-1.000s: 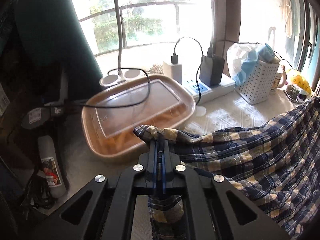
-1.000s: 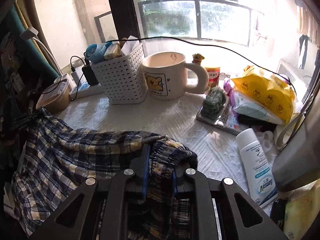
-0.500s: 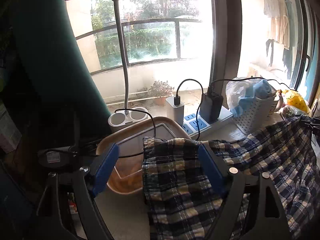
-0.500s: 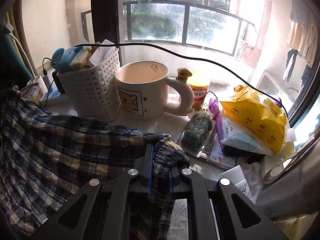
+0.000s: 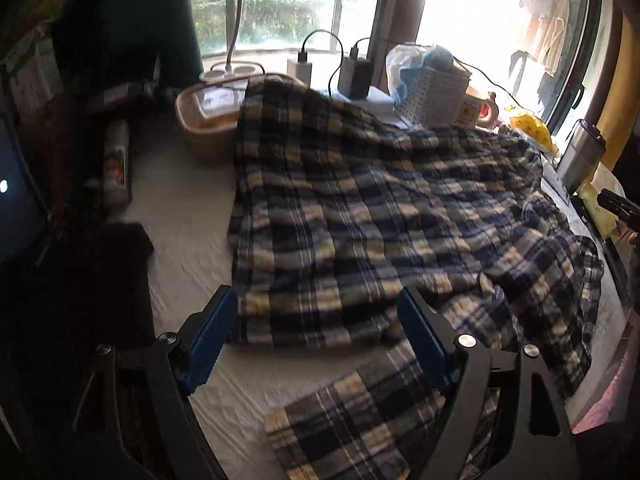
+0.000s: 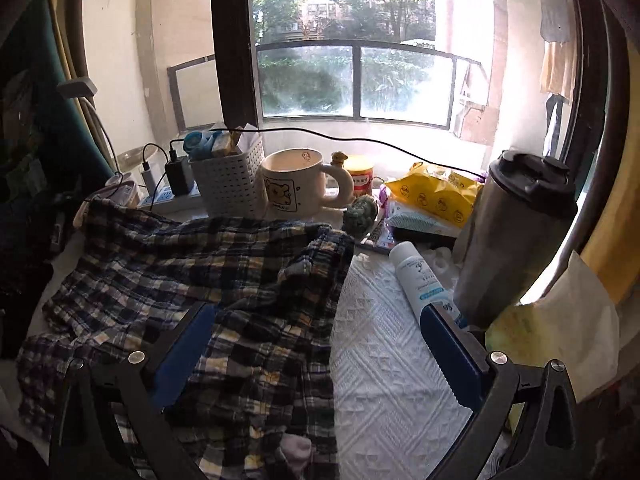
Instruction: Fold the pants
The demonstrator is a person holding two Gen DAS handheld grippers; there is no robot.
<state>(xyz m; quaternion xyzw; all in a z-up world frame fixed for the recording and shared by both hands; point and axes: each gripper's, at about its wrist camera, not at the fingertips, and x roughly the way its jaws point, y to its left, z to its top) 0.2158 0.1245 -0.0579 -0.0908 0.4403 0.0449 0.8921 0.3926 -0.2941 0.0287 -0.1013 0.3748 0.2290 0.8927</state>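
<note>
Pants (image 5: 360, 208), one pair in blue, cream and black plaid, are spread rumpled across the white surface (image 6: 384, 344). The left gripper (image 5: 320, 340) is held wide, unloaded; the right gripper (image 6: 320, 344) is opening, pads clear of cloth.

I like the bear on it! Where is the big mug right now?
In the right wrist view, the mug stands by the window, between the white basket and a small yellow can, behind the plaid pants.
</note>
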